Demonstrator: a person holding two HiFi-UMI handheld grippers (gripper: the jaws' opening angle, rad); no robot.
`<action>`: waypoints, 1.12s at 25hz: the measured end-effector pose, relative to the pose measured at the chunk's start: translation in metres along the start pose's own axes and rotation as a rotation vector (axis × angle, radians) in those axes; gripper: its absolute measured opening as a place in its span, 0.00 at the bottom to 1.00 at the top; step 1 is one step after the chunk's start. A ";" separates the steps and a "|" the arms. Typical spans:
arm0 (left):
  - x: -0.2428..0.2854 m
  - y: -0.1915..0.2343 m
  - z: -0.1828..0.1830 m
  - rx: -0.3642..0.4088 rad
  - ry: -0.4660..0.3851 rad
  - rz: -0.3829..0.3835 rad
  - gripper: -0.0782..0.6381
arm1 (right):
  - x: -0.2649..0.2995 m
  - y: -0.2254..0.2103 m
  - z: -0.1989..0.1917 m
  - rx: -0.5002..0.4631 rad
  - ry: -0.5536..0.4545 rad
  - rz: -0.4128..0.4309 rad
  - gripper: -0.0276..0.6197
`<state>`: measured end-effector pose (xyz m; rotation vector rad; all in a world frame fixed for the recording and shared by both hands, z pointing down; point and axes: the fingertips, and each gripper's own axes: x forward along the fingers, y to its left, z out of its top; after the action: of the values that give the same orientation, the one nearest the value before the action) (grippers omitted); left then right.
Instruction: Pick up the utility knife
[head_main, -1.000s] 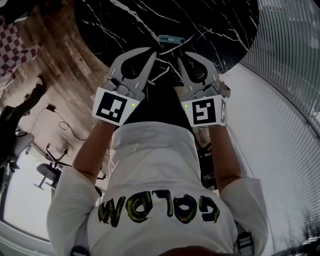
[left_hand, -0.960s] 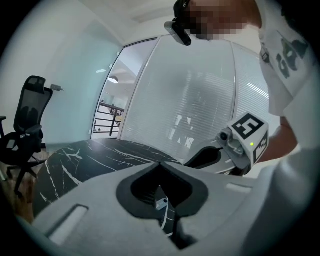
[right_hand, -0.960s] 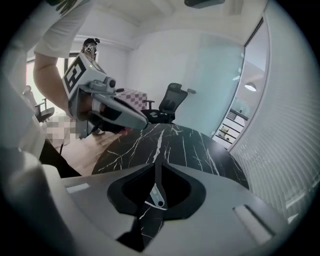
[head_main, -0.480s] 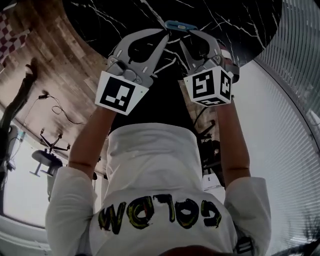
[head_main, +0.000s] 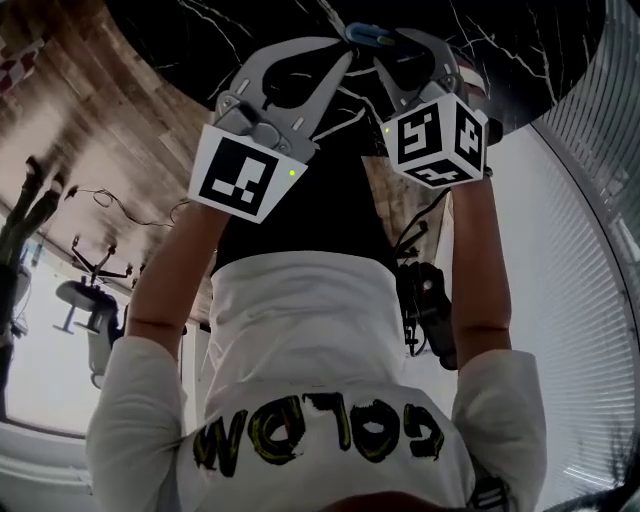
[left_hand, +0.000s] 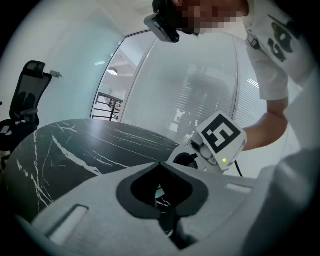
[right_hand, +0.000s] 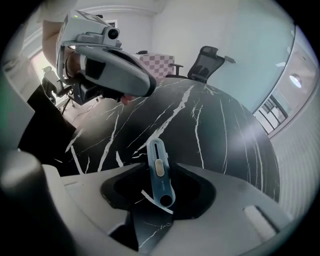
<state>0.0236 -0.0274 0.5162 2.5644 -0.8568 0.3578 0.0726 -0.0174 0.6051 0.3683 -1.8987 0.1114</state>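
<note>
The utility knife (right_hand: 159, 172) is slim and blue with a pale slider. It lies flat on the round black marble table (right_hand: 210, 120). My right gripper (right_hand: 161, 167) points steeply down over it. Its jaws are opening, with the knife between them and no pad pressing on it. In the head view the knife (head_main: 368, 35) shows just past the right gripper (head_main: 385, 47). My left gripper (head_main: 343, 58) hangs beside it on the left, shut and empty, its tips a little short of the knife. In the left gripper view the left gripper (left_hand: 160, 165) has its jaws together above the table (left_hand: 75, 145).
A black office chair (right_hand: 202, 62) stands at the table's far side, next to a checkered seat (right_hand: 157, 62). Another chair (head_main: 85, 300) and cables lie on the floor at the left. A curved glass wall with blinds (head_main: 600, 200) runs along the right.
Both grippers have sunk toward the table and reached the knife. The right gripper has tipped downward and its jaws have spread from nearly shut to wide around the knife.
</note>
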 end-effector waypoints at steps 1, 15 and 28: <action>0.001 0.000 -0.002 -0.001 0.002 -0.004 0.11 | 0.002 0.000 -0.001 -0.003 0.004 0.006 0.29; 0.005 0.006 -0.002 -0.002 -0.002 -0.002 0.11 | 0.005 0.004 0.000 -0.009 0.008 0.081 0.24; -0.021 -0.006 0.072 0.076 -0.080 0.030 0.11 | -0.075 -0.014 0.028 0.088 -0.115 -0.057 0.24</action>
<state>0.0194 -0.0454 0.4432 2.6537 -0.9276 0.3043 0.0751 -0.0229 0.5244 0.4973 -1.9997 0.1391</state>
